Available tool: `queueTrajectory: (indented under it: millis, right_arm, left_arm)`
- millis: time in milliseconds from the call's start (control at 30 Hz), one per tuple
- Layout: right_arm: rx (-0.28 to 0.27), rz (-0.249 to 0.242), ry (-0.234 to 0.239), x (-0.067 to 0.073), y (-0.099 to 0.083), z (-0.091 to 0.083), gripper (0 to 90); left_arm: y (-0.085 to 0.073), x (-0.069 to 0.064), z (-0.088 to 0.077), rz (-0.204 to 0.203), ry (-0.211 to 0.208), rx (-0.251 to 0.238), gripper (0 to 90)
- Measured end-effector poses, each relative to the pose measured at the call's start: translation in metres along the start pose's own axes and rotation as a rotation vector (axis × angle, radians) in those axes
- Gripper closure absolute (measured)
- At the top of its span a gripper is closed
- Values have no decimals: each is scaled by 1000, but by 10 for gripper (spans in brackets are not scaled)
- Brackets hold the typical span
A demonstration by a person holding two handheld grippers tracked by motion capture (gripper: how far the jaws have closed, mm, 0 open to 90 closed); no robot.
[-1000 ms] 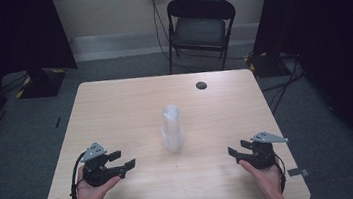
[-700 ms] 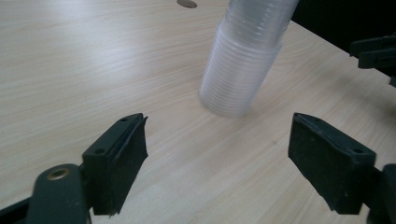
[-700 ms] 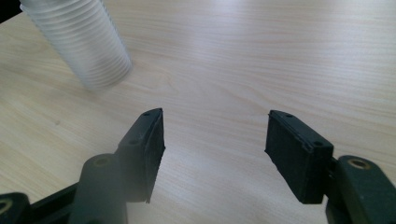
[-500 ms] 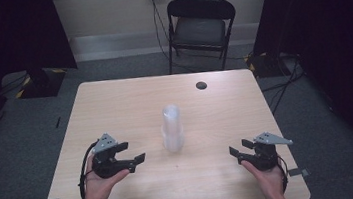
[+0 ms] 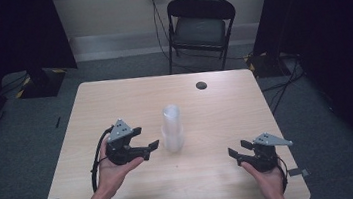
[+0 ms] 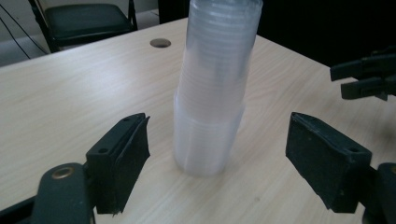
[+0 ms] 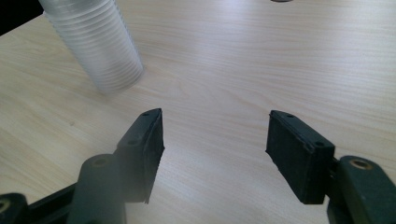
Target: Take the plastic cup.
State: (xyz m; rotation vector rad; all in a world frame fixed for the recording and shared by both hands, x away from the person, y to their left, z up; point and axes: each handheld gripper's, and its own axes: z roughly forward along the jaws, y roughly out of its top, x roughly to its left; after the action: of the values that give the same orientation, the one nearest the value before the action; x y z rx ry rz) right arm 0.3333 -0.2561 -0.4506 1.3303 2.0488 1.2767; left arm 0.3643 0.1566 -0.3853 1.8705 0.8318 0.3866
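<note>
A tall stack of clear plastic cups (image 5: 172,130) stands upright at the middle of the wooden table (image 5: 114,101). My left gripper (image 5: 146,139) is held off the table just left of the stack and points at it. Its jaws have just been opening and stand wide, and the stack (image 6: 210,93) rises just ahead of them with no pad touching it. My right gripper (image 5: 238,148) rests near the front right of the table, open with nothing between its fingers. In the right gripper view the stack (image 7: 98,46) is far off at the upper left of the open jaws (image 7: 215,116).
A small dark round hole (image 5: 201,85) sits near the table's far edge. A black folding chair (image 5: 199,26) stands behind the table. Dark curtains flank both sides. Bare wood lies around the stack. The right gripper (image 6: 369,79) shows beyond the stack in the left gripper view.
My left gripper has moved right and forward toward the cup stack and risen off the table, with its jaws spread wider. The right gripper has stayed put.
</note>
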Motion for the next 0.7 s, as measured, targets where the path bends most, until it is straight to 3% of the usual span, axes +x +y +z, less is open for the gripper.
queueTrajectory:
  millis: [100, 233, 333, 500, 700]
  right_arm:
    - [8, 10, -6, -2, -1, -1, 373]
    - [-2, 6, -6, 1, 0, -1, 372]
    - [3, 1, -2, 2, 0, 1, 369]
    - [6, 5, 3, 2, -1, 2, 367]
    - [18, 11, 14, 1, -3, 3, 367]
  left_arm:
    - [6, 0, 6, -4, -22, 9, 191]
    - [15, 0, 17, -24, -46, -14, 181]
    - [21, 1, 25, -20, -78, 2, 174]
    - [28, 1, 32, -19, -74, -23, 213]
    - [40, -1, 43, 19, -64, -32, 216]
